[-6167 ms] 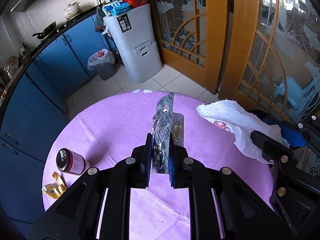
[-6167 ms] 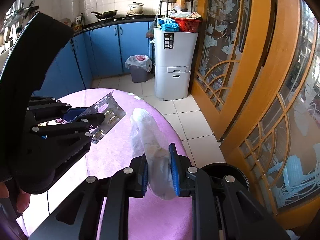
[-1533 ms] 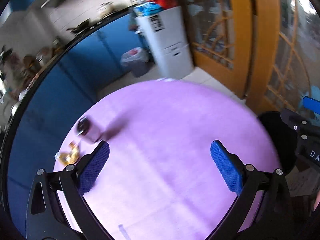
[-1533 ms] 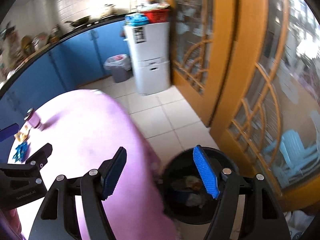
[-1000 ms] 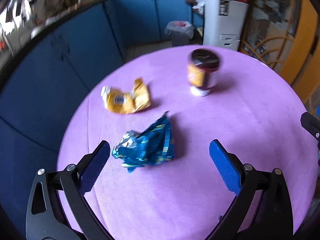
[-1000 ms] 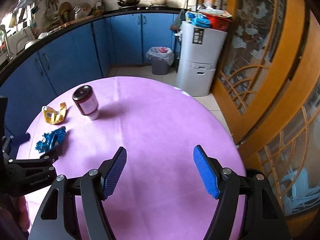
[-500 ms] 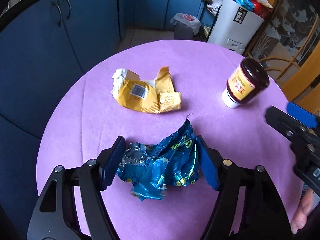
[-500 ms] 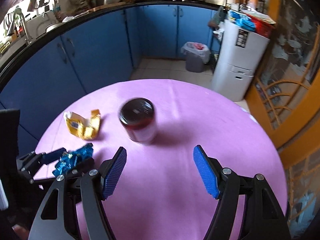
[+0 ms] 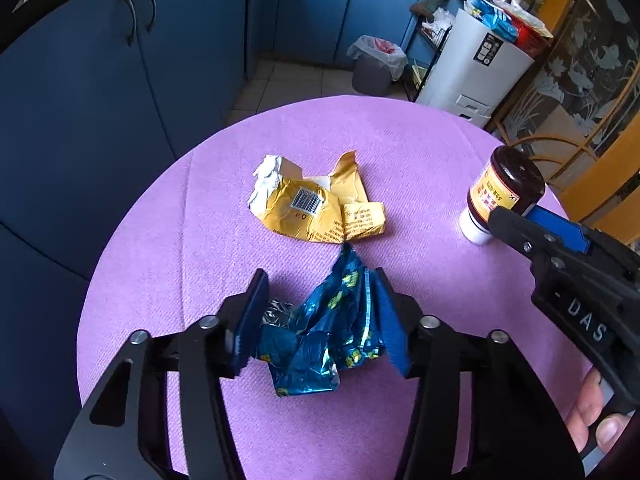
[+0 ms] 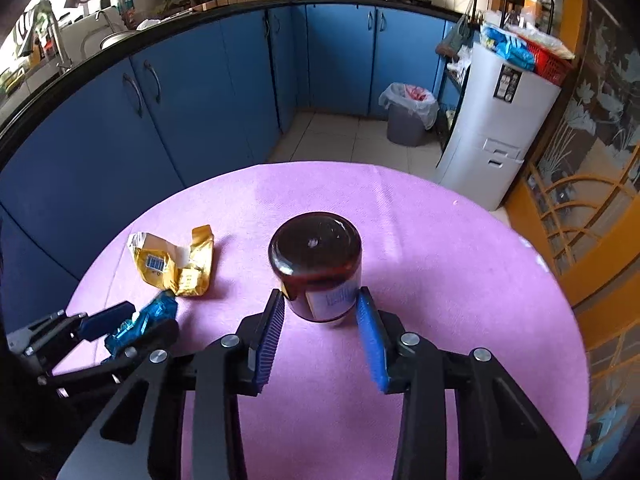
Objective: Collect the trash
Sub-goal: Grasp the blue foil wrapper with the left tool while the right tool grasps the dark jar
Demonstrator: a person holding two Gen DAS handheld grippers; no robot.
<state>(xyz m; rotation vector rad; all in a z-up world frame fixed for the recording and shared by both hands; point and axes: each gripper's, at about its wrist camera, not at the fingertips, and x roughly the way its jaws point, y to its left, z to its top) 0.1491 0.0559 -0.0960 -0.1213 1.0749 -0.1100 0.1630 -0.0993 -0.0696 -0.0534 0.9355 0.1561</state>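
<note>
A crumpled blue foil wrapper (image 9: 320,332) lies on the round purple table (image 9: 420,140). My left gripper (image 9: 320,316) is open, its pads on either side of the wrapper and close to it. A torn yellow wrapper (image 9: 316,208) lies just beyond. A dark brown jar (image 10: 316,264) with an orange label stands upright; my right gripper (image 10: 320,320) is open with a pad on each side of its lower part, near or touching it. The jar (image 9: 504,196) and right gripper (image 9: 540,232) show at the right of the left wrist view. The blue wrapper (image 10: 140,324) and yellow wrapper (image 10: 176,264) show in the right wrist view.
Blue kitchen cabinets (image 10: 200,92) curve behind the table. A grey bin with a white liner (image 10: 408,116) and a white drawer unit (image 10: 504,128) stand on the tiled floor. Orange-framed glass doors (image 10: 592,184) are at the right.
Both grippers dropped their earlier items and swung left. In the last half second the left pads narrowed around the blue wrapper and the right gripper advanced so its pads flank the jar.
</note>
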